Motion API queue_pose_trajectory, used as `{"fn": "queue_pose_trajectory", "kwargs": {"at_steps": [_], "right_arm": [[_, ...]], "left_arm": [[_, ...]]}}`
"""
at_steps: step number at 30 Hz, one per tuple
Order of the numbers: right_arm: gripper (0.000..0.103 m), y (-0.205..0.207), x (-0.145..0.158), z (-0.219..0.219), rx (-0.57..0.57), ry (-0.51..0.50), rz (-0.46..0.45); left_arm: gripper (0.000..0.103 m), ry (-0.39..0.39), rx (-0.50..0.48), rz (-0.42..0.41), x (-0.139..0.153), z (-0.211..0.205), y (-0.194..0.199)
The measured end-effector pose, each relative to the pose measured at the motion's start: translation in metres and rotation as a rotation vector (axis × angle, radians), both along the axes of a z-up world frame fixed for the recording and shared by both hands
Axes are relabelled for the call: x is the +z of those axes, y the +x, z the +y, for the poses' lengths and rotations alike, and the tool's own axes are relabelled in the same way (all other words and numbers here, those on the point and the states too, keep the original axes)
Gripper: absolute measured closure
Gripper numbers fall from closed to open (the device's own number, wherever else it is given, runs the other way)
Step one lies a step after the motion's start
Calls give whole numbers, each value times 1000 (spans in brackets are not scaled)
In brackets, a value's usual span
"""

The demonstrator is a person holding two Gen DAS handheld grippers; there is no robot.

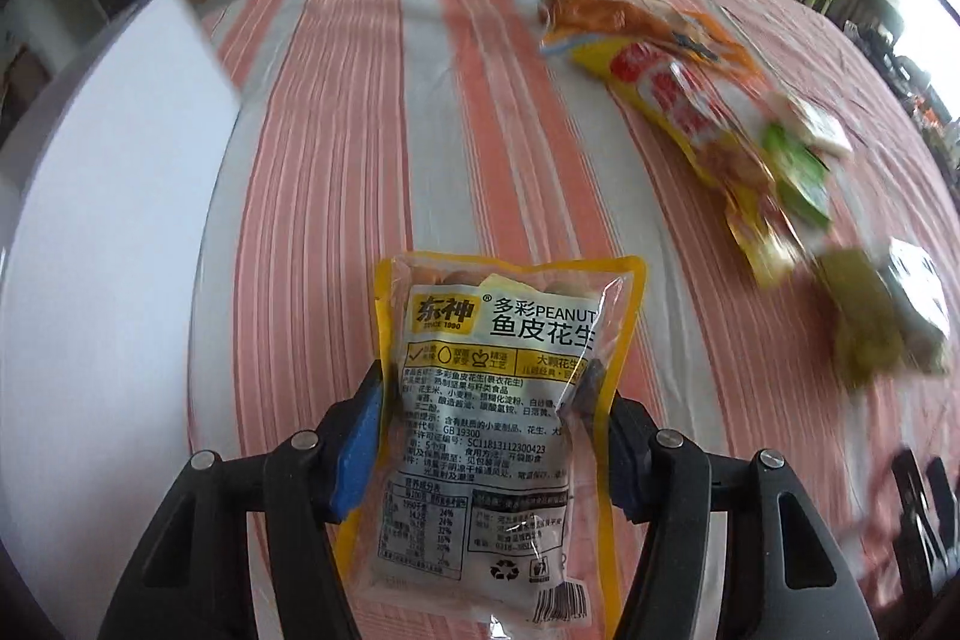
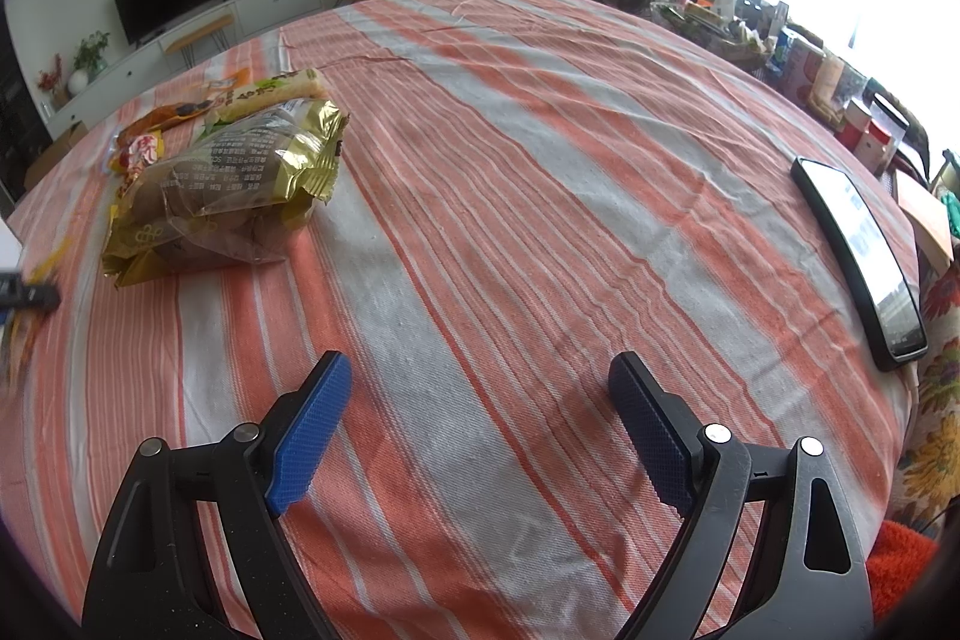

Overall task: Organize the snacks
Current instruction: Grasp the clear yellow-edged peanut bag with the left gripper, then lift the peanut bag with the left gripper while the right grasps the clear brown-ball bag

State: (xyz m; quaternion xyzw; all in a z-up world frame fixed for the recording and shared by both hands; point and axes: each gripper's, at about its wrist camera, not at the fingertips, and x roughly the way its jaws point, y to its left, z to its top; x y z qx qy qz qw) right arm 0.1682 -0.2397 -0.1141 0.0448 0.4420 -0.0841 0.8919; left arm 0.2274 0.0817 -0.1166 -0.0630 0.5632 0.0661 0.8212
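Observation:
A clear peanut packet with a yellow border (image 1: 498,376) hangs over the striped tablecloth (image 1: 336,160), and my left gripper (image 1: 485,388) is shut on it, blue pads pressing both sides. To its right lies a blurred pile of snacks: an orange packet (image 1: 600,16), a yellow and red packet (image 1: 678,94), a green one (image 1: 798,172) and an olive-gold bag (image 1: 870,322). In the right wrist view the gold bag (image 2: 234,184) lies at the far left, in front of a green rice cracker pack (image 2: 270,91). My right gripper (image 2: 480,376) stands open above bare cloth, holding nothing.
A white surface (image 1: 120,160) rises at the left edge of the left wrist view. A black phone (image 2: 864,250) lies near the table's right edge. Bottles and boxes (image 2: 798,64) crowd the far right, beyond the table.

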Motion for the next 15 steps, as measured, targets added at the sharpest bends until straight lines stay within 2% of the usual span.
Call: {"fn": "queue_pose_trajectory", "kwargs": {"at_steps": [5,7,9,13,15], "right_arm": [[13,0,0,0,0,0,0],[13,0,0,0,0,0,0],[13,0,0,1,0,0,0],[13,-3,0,-2,6,28,-14],[13,-11,3,-15,-10,146,-72]], "left_arm": [[39,20,-29,-58,-2,-25,-75],[24,38,-60,-81,-5,-36,-94],[9,37,-95,-84,-9,-40,-100],[9,33,-105,-89,-9,-41,-99],[9,27,-94,-97,-8,-39,-99]]}}
